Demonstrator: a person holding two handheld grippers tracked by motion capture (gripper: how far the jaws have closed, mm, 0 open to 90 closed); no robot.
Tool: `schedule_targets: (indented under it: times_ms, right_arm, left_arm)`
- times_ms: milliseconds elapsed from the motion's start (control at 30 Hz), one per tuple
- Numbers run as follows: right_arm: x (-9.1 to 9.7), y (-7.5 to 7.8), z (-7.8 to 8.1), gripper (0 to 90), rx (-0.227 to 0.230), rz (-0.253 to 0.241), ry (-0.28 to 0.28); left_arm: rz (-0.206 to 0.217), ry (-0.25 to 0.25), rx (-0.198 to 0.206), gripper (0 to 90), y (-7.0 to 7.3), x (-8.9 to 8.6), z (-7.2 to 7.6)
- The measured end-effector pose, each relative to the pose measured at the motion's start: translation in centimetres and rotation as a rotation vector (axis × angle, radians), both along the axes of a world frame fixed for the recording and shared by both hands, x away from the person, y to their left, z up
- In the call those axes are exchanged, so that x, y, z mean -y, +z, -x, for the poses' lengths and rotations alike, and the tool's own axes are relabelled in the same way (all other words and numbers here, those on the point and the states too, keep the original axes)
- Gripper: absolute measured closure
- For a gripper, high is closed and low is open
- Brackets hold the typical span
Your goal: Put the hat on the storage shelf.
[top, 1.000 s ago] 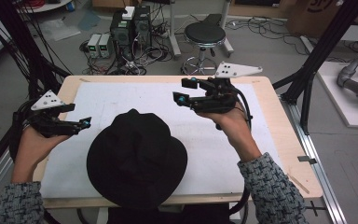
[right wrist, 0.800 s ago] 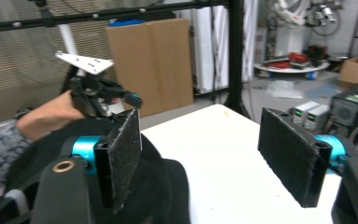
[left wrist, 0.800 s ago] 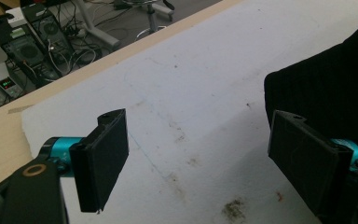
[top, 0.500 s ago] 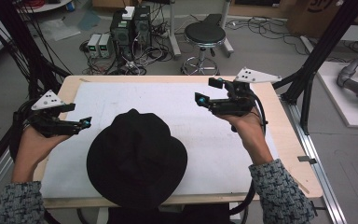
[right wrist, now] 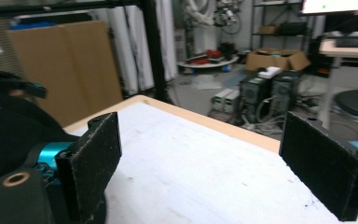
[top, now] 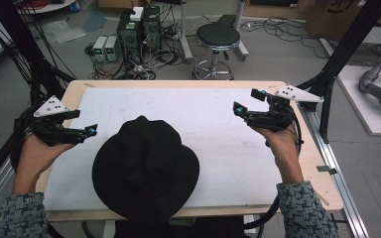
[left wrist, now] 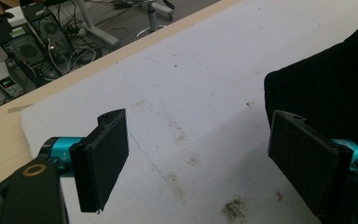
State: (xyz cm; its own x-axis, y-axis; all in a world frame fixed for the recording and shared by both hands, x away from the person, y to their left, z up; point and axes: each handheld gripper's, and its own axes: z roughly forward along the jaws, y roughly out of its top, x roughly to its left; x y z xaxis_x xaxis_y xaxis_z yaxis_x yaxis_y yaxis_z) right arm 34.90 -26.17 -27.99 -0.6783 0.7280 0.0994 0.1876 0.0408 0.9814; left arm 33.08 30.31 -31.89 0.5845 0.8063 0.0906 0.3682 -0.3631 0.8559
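I hold the left gripper low over the left edge of the worktop, its jaws wide apart with nothing between them, and the right gripper raised above the right side, jaws equally spread and empty. The white sheet that covers the worktop lies bare between them; it is stained near the left gripper and it is the nearest thing to either tool. My black hat hides the near middle of it (a nuisance from the high view). To do this well, I judge both grippers should settle level and steady above the sheet, jaws kept apart, before anything is approached.
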Motion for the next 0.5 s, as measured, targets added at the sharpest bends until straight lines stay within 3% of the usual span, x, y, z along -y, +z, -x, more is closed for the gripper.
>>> schedule_targets:
  times_ms: [300,433,500]
  right_arm:
    - [2.1,-2.2,0.8,12.7,-0.022,0.045,-0.130]
    - [3.0,-3.4,0.9,12.7,-0.039,0.042,-0.184]
    - [3.4,-3.7,0.8,12.7,-0.054,0.076,-0.208]
  left_arm:
    - [0.000,0.004,0.002,20.5,0.0,-0.1,0.1]
    - [0.002,0.009,0.005,20.5,0.0,0.0,0.1]
    - [0.000,0.008,0.005,20.5,0.0,0.0,0.1]
